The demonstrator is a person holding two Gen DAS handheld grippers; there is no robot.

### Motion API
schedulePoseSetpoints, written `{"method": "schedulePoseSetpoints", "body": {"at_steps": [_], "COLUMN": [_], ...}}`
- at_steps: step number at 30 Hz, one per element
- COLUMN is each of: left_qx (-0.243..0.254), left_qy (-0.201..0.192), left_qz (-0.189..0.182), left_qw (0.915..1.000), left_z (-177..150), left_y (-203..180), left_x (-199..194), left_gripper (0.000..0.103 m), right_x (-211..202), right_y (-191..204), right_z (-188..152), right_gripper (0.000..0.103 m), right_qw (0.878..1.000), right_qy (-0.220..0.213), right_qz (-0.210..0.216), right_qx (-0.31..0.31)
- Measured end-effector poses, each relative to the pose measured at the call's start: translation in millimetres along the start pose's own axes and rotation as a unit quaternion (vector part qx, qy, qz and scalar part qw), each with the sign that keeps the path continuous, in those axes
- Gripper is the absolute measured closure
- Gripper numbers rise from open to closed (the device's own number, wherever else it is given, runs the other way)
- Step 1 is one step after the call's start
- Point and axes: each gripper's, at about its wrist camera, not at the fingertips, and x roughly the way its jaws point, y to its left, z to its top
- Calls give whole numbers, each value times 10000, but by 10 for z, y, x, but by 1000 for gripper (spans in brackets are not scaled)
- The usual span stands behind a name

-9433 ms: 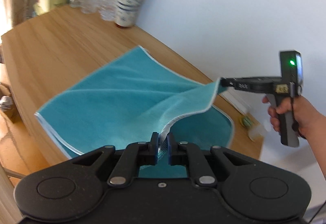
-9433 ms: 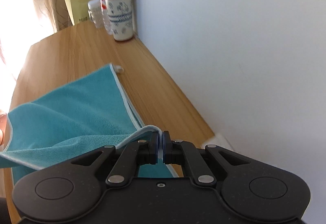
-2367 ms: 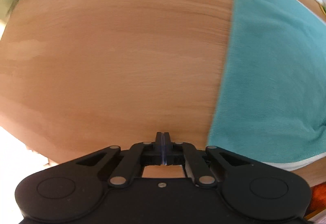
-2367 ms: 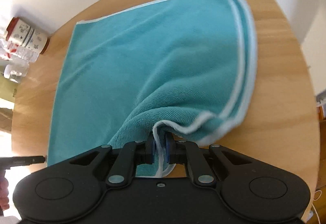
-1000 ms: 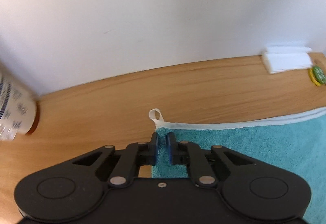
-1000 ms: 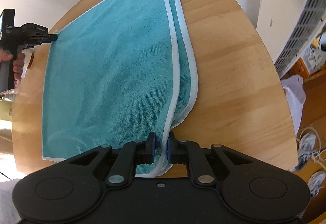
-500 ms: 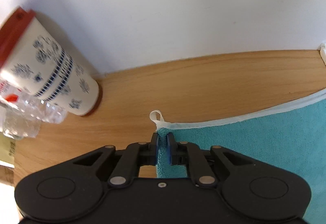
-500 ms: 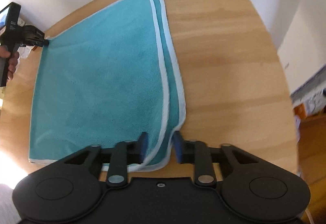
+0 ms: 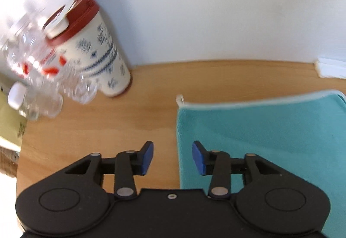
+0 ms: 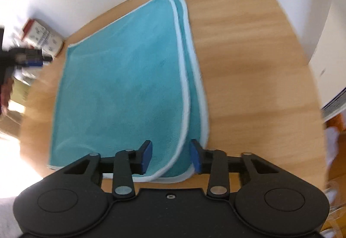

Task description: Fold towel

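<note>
Left wrist view looks down on the wooden table, where the left gripper hangs with its blue-padded fingers spread wide and nothing between them, poised over the near left edge of the teal towel. The towel lies flat, its white hanging loop poking out at the far corner. Beyond it a patterned cup with a red lid stands against the white wall, clear plastic bottles crowded just beside it. From the right wrist view, the right gripper is likewise wide open and empty-handed above the towel's near corner, where two white-trimmed edges lie stacked, the upper one slightly offset from the lower.
</note>
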Motion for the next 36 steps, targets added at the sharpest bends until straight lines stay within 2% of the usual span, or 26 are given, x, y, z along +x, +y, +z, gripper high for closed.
{"method": "schedulePoseSetpoints", "body": {"at_steps": [1,2,4,8,11,14,19,23,25,28,32,36], "left_qx": [-38,-91,-161,-27,-309,-522,-526,-623,-597,-533,-329,-378], "left_qy": [55,186,400,814,1084,1174,1164,1200,1211,1237,1246,1368], "left_qz": [-67,-153,-262,-169,-236,-226,28,42,37,-69,-87,-261], "left_qw": [10000,9997,9987,9965,9933,9915,9918,9908,9908,9909,9916,9895], "left_z": [-78,-188,-355,-734,-898,-980,-1012,-1007,-1011,-1030,-1069,-1107], "left_y": [6,14,33,98,264,388,530,610,613,585,502,466], "left_x": [-31,-49,-56,30,128,161,183,195,204,191,198,192], "left_gripper": [50,50,50,50,50,50,50,50,49,39,38,36], "right_x": [42,64,-17,-172,-285,-406,-517,-477,-455,-346,-213,-179], "right_y": [-9,-20,-38,126,252,165,-13,-37,-119,-141,-241,-235], "right_z": [-1,13,52,115,165,118,65,26,-22,-79,-132,-155], "right_gripper": [94,99,100,100,101,101,101,101,101,101,101,101], "right_qw": [10000,10000,9996,9986,9965,9960,9957,9968,9977,9981,9972,9964], "right_qy": [30,71,-71,-409,-714,-846,-927,-769,-626,-429,-261,-192], "right_qz": [42,11,242,337,368,244,-18,-221,-260,-419,-619,-783], "right_qx": [24,24,126,-91,-249,-122,-16,-68,97,163,316,259]}}
